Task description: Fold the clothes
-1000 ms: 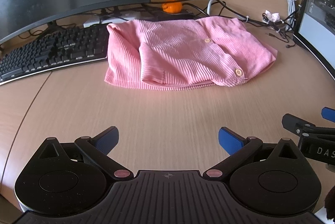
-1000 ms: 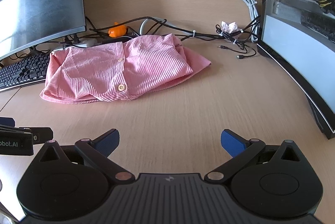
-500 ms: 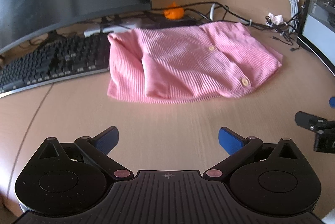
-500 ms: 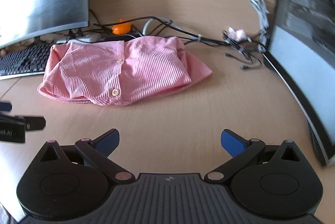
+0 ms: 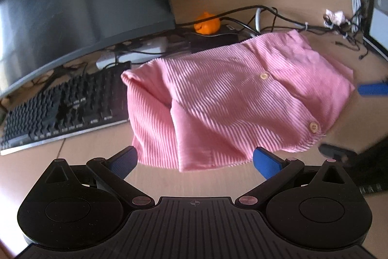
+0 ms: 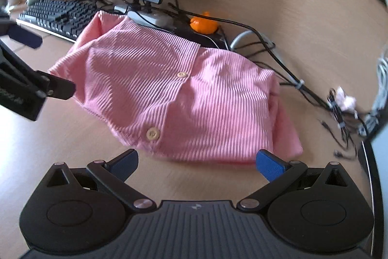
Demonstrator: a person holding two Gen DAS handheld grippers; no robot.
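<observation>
A pink ribbed garment (image 5: 228,99) with beige buttons lies folded in a loose bundle on the wooden desk (image 5: 84,154); it also fills the middle of the right wrist view (image 6: 174,99). My left gripper (image 5: 194,159) is open, its blue pads just short of the bundle's near hem. My right gripper (image 6: 196,162) is open too, at the near edge of the garment on its right side. Each gripper shows at the edge of the other's view: the right one (image 5: 349,118) and the left one (image 6: 31,65).
A black keyboard (image 5: 60,108) lies left of the garment under a curved monitor (image 5: 72,11). An orange object (image 5: 207,25), a power strip and tangled cables (image 5: 278,24) run along the back. A second screen (image 6: 378,162) stands at the right.
Both grippers have moved forward to the garment's near edge, the right one swinging round toward its right side. Both stay open. The garment has not moved.
</observation>
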